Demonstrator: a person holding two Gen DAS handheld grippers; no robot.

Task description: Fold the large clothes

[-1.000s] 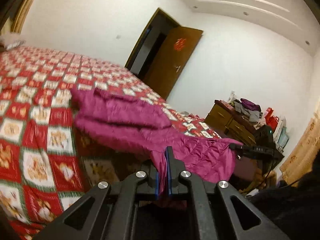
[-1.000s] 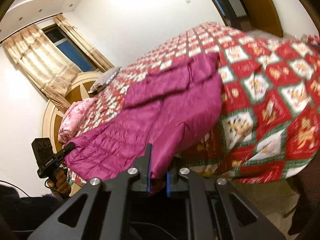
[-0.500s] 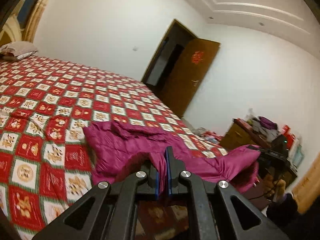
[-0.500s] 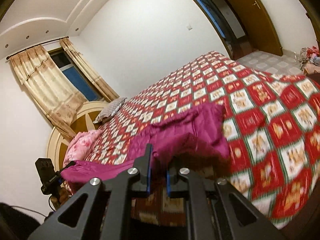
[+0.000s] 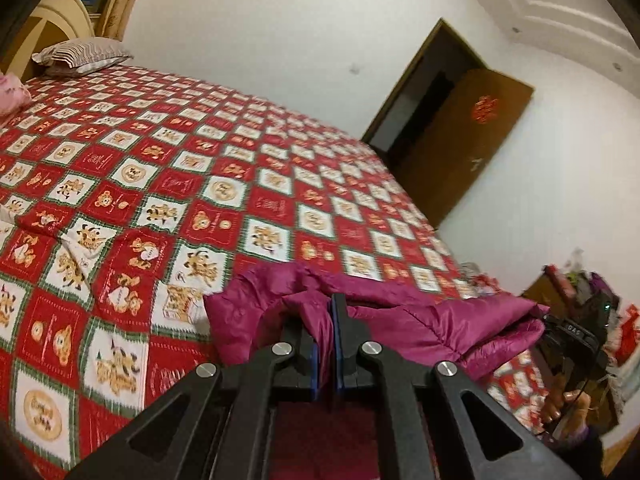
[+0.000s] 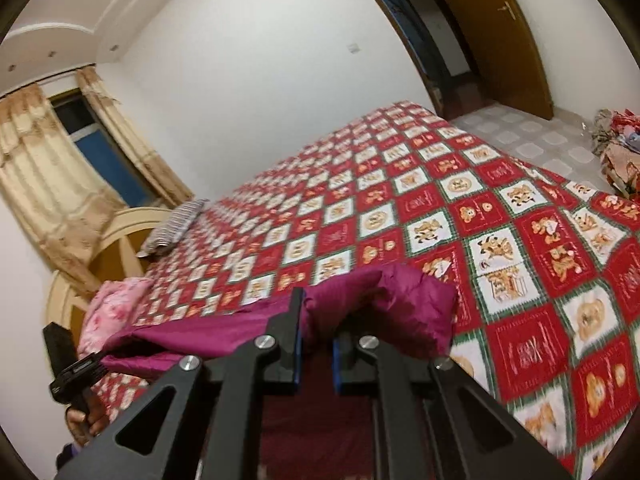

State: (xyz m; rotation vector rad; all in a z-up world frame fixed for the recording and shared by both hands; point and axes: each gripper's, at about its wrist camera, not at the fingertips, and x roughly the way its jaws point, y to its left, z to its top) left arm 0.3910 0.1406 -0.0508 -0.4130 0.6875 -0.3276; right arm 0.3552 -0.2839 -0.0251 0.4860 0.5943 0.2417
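The jacket hem drops hidden behind both hand-held grippers

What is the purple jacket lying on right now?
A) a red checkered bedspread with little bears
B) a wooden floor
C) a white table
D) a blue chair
A: the purple jacket lies bunched on the red checkered bedspread printed with little bears, while the left gripper and right gripper each pinch part of it.
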